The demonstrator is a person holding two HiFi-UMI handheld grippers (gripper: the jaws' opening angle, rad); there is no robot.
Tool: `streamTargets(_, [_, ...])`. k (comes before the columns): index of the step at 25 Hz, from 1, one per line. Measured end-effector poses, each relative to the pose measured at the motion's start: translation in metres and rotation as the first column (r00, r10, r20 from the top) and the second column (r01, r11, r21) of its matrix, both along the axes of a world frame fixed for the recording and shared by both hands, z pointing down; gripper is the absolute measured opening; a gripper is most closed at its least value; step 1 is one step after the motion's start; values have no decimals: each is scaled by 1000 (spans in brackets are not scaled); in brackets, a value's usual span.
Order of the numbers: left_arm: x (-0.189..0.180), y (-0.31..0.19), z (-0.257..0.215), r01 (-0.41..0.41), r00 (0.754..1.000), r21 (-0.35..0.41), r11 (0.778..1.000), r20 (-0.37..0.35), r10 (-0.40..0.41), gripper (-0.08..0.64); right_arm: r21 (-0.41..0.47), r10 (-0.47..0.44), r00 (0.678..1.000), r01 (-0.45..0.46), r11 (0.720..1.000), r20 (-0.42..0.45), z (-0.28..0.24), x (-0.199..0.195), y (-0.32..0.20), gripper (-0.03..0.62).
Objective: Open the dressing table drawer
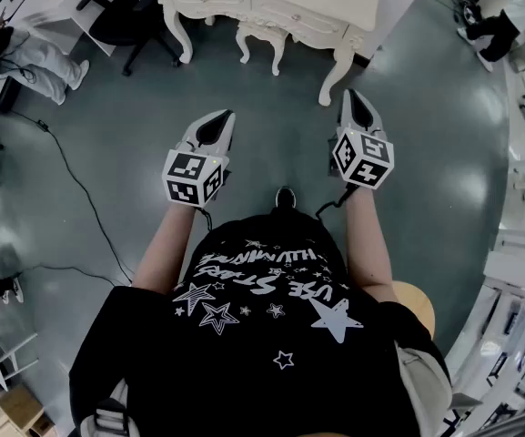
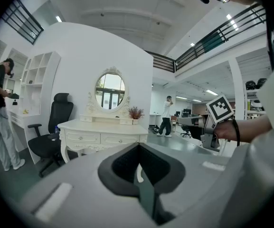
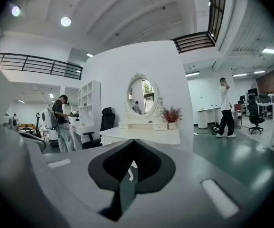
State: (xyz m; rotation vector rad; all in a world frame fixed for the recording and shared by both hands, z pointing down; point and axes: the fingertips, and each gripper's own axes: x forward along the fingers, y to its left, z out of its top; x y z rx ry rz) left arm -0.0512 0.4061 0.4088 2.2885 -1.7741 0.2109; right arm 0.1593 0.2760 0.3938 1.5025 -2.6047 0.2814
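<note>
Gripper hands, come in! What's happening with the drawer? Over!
Both shut, empty: left gripper, right gripper. Closed, untouched: dressing table drawer. Only bare floor between.

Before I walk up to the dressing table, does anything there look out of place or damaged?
Nothing stands out. The dressing table stands upright with its drawers shut, mirror and plant upright on top. Only a cable trails across the floor, left in the head view.

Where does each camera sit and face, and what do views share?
Head view: on the head, facing steeply down; both arms, shirt, left hand-held gripper, right hand-held gripper.
Left gripper view: rides that gripper, faces dressing table front; shut jaws, right hand.
Right gripper view: rides its gripper, faces the mirror; shut jaws.
All share the dressing table.
</note>
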Motion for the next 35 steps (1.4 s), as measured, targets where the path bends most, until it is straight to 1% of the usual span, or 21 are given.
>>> streamTargets(9, [-8, 3, 5, 0, 1000, -14, 1000, -17, 0, 0, -21, 2, 1000, -2, 1000, -8, 7, -8, 3, 26])
streamTargets(13, [-12, 4, 2, -5, 1000, -12, 1000, -22, 5, 0, -24, 20, 1000, -21, 999, -13, 6, -9, 7, 26])
streamTargets(18, [-21, 1, 2, -24, 1000, -12, 1000, -15, 24, 0, -8, 67, 997, -66, 998, 27, 3, -10, 9, 28])
streamTargets(21, [-25, -4, 9, -30, 999, -23, 999, -18, 29, 0, -14, 56, 998, -56, 998, 11, 10, -15, 7, 30])
streamTargets(22, [-25, -6, 13, -30, 999, -31, 999, -20, 29, 0, -23, 47, 999, -46, 999, 8, 14, -17, 4, 50])
streamTargets(23, [-25, -10, 16, -30, 999, -39, 999, -21, 30, 0, -34, 39, 999, -39, 999, 7, 19, -18, 0, 95])
streamTargets(26, [-24, -27, 27, -29, 1000, -63, 998, -14, 28, 0, -70, 30, 999, -29, 997, 13, 35, -19, -21, 191])
streamTargets(28, [-24, -45, 32, -23, 1000, -73, 997, -11, 22, 0, -91, 25, 1000, -23, 996, 19, 45, -20, -42, 236])
streamTargets(30, [-24, -66, 38, -13, 1000, -85, 996, -7, 12, 0, -115, 16, 999, -12, 993, 29, 57, -22, -67, 259])
streamTargets(33, [-22, -105, 39, -1, 1000, -96, 995, 1, 1, 0, -140, 4, 999, 3, 990, 44, 65, -25, -110, 265])
streamTargets(35, [-21, -134, 33, 3, 1000, -90, 996, 16, -1, 0, -143, -8, 999, 16, 990, 51, 63, -27, -141, 265])
